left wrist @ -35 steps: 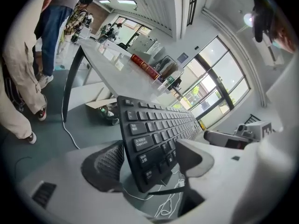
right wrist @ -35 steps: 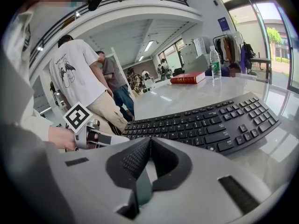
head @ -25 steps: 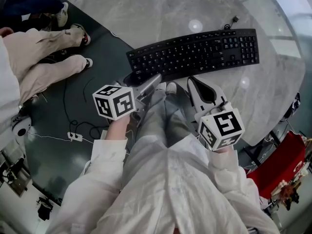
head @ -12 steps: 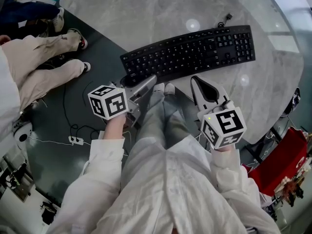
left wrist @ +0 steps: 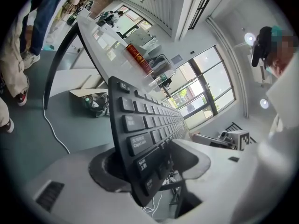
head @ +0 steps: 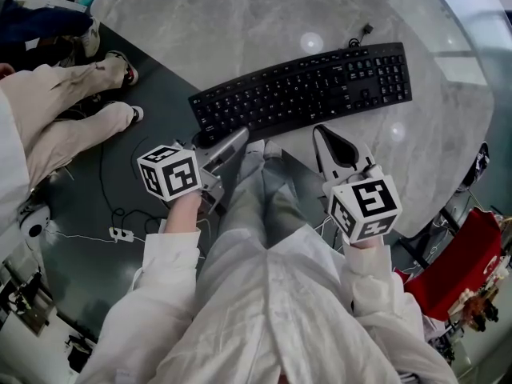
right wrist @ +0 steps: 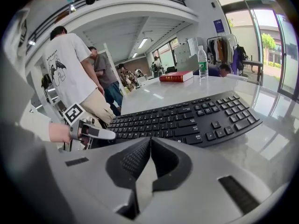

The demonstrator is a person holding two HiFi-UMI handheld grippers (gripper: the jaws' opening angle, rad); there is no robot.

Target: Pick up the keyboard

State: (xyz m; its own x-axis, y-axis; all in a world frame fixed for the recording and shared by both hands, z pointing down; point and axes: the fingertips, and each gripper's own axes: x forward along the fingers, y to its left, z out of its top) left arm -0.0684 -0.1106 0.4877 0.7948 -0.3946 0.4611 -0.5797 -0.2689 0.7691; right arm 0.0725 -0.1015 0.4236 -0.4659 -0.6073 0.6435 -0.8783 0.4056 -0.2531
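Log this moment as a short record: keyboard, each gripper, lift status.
keyboard: flat on the marble table, left end overhanging the edge
left gripper: jaws astride that left end, just been closing; no firm clamp shown yet
right gripper: jaws together, empty, short of the keyboard's near edge
lift: not begun
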